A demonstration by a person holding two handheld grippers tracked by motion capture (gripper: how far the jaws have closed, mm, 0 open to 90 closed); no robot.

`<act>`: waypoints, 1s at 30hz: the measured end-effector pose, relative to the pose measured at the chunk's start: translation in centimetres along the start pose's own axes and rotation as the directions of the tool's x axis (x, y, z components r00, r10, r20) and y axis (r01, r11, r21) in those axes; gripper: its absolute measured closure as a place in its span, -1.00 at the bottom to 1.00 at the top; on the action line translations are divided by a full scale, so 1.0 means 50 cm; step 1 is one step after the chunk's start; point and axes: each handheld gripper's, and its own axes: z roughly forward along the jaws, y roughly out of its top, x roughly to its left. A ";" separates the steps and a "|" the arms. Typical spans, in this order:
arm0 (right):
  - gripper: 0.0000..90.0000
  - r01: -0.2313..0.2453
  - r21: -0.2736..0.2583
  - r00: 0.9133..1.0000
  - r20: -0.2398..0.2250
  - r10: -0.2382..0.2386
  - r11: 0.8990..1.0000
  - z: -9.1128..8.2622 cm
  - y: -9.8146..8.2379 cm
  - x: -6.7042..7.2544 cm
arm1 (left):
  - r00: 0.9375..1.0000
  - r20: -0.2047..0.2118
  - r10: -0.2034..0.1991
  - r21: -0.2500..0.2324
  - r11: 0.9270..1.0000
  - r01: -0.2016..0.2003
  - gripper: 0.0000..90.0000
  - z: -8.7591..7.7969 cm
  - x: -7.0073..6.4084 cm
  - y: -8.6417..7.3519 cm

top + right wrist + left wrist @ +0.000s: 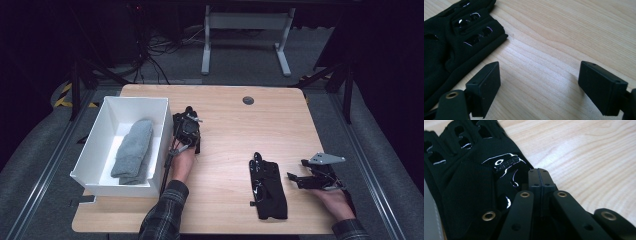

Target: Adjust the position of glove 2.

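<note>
A black fingerless glove [474, 177] with a glossy logo lies close against the left side of my left gripper [539, 173], whose jaws are pressed together; whether a fold of it is caught I cannot tell. In the high view, my left gripper [190, 114] sits just right of the white box [135, 100]. A second black glove [269, 186] lies flat on the wooden table near the front. My right gripper [296, 170] rests to its right, open. In the right gripper view that glove [454, 37] lies left of my right gripper [540, 75], with bare wood between the jaws.
The white box at the table's left holds a folded grey cloth [134, 150]. A round cable hole [248, 100] sits near the far edge. Beyond the table [230, 125] stand a white desk frame [245, 30] and floor cables.
</note>
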 end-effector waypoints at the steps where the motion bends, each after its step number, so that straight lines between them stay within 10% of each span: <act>1: -0.58 0.000 0.000 1.000 0.000 0.000 1.000 0.000 0.000 0.000 | 1.000 0.011 0.002 0.000 1.000 -0.002 1.00 -0.002 -0.002 -0.003; 21: -0.58 0.007 0.002 1.000 0.000 -0.007 1.000 0.000 0.001 0.002 | 0.966 0.238 0.097 0.002 0.995 -0.101 1.00 -0.052 -0.101 -0.073; 30: -0.58 0.007 0.002 1.000 0.000 -0.007 1.000 0.000 0.001 0.002 | 0.923 0.350 0.158 -0.005 0.986 -0.167 1.00 -0.080 -0.173 -0.113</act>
